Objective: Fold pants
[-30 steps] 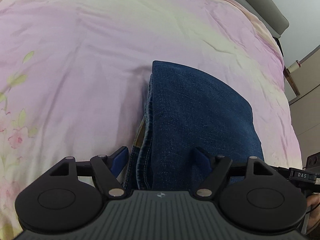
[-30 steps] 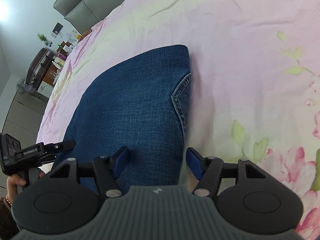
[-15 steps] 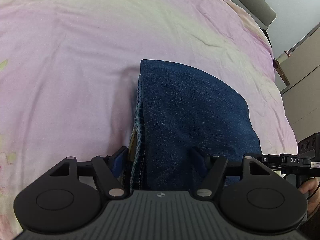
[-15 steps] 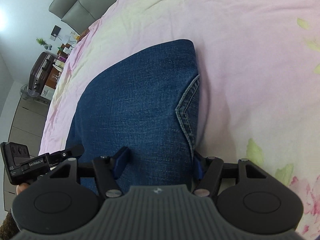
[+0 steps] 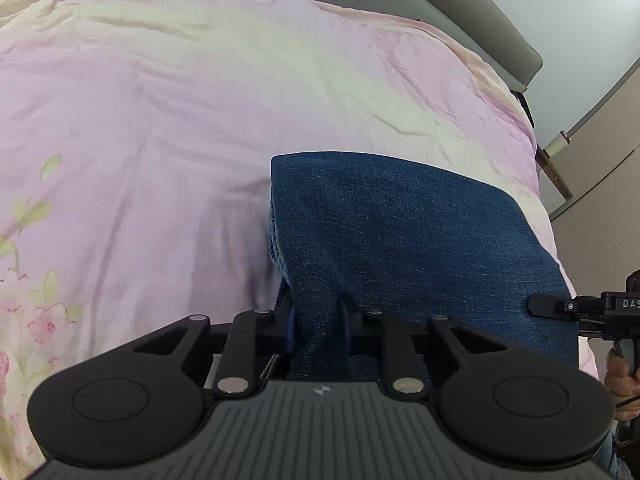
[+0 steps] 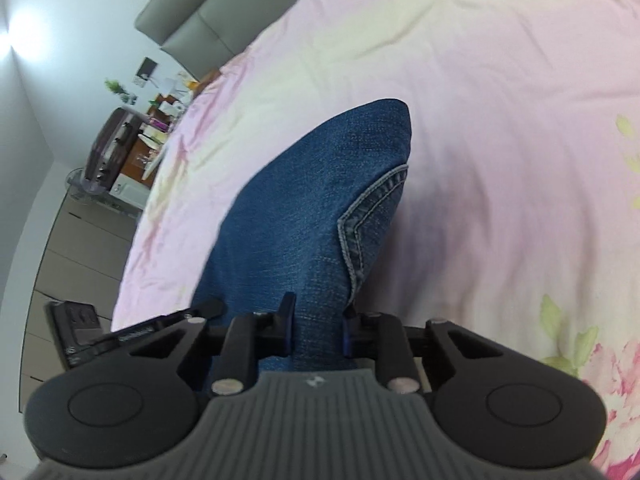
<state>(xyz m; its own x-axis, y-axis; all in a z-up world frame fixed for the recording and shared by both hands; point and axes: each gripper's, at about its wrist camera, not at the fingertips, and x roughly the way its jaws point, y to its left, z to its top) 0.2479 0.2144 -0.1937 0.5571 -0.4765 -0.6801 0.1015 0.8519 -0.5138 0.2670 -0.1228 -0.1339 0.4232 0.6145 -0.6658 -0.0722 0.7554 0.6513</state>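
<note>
Folded blue denim pants (image 5: 404, 240) lie on a pink floral bedsheet (image 5: 160, 128). My left gripper (image 5: 318, 320) is shut on the near left edge of the pants, with denim pinched between its jaws. My right gripper (image 6: 316, 324) is shut on the near right edge of the same pants (image 6: 320, 208), beside a stitched pocket seam (image 6: 360, 224). The near edge looks raised off the sheet. The right gripper also shows at the right edge of the left wrist view (image 5: 580, 308), and the left gripper at the lower left of the right wrist view (image 6: 132, 332).
A grey headboard (image 5: 460, 12) runs along the far side of the bed. A bedside table with clutter and a dark case (image 6: 116, 148) stands past the bed's left side. The sheet (image 6: 500, 140) spreads wide around the pants.
Both grippers have closed from open onto the near edge of the pants. The near edge has bunched and lifted, and both views have tilted upward.
</note>
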